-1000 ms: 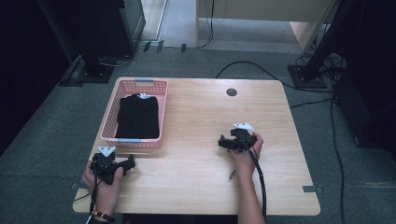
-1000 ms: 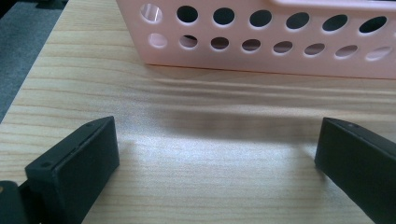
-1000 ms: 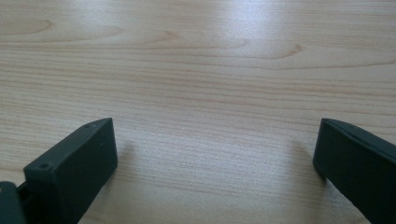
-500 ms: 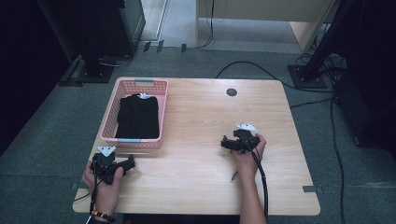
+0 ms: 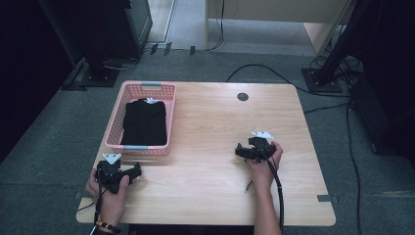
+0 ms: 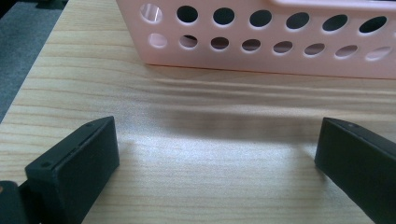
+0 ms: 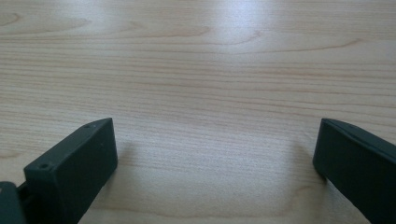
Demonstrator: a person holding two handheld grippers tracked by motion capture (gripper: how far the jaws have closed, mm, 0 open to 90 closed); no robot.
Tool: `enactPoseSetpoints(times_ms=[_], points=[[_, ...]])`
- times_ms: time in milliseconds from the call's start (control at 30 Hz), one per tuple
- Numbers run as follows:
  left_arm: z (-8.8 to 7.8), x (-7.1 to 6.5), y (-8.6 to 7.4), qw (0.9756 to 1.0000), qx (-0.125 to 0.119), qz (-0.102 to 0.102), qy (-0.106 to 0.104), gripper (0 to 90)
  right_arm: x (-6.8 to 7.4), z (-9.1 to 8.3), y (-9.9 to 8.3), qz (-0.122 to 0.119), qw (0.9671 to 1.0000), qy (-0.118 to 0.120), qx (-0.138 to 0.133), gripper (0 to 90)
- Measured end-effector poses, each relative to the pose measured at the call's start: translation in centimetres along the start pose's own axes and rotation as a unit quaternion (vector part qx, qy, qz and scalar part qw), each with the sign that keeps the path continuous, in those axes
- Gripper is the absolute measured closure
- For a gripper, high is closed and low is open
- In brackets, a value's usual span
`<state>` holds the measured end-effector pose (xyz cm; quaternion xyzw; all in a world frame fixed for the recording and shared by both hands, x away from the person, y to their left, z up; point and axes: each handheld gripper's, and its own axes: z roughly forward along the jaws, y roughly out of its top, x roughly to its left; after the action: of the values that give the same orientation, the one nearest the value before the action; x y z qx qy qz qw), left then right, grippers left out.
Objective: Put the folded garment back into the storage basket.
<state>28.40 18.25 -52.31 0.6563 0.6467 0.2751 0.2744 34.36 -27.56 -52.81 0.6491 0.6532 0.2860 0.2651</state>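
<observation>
- Pink basket (image 5: 143,120) at the table's (image 5: 215,196) far left; black cloth (image 5: 144,122) folded flat inside it, filling most of the floor.
- Left gripper (image 5: 128,172) just in front of the basket's near wall, jaws wide apart, nothing between them, low over bare wood.
- In the left gripper view, holed basket wall (image 6: 261,42) straight ahead, close, with a shadowed strip of wood before it.
- Right gripper (image 5: 243,150) well to the right of the basket, jaws likewise spread and empty, pointing across open table.
- Likely step: reaching into the basket for the cloth. Best done by lifting over the near rim first, then coming down inside, not pushing at the wall, since a light basket would slide.
- Better to pinch a cloth edge or fold than to press flat on the middle.
- Wide bare wood right of the basket, enough to lay the cloth out.
- Basket's left wall near the table's left edge; little margin there, so pull toward the right.
- Round dark port (image 5: 242,96) far right of the basket's back corner, out of the way.
</observation>
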Motion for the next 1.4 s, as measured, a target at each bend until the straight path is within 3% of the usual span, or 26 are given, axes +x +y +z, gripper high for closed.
enactPoseSetpoints(times_ms=[1400], points=[[0.0,0.0,0.0,1.0,0.0,0.0,0.0,0.0,-3.6,-1.4,-1.3,0.016,0.9997,-0.017,-0.001,0.0]])
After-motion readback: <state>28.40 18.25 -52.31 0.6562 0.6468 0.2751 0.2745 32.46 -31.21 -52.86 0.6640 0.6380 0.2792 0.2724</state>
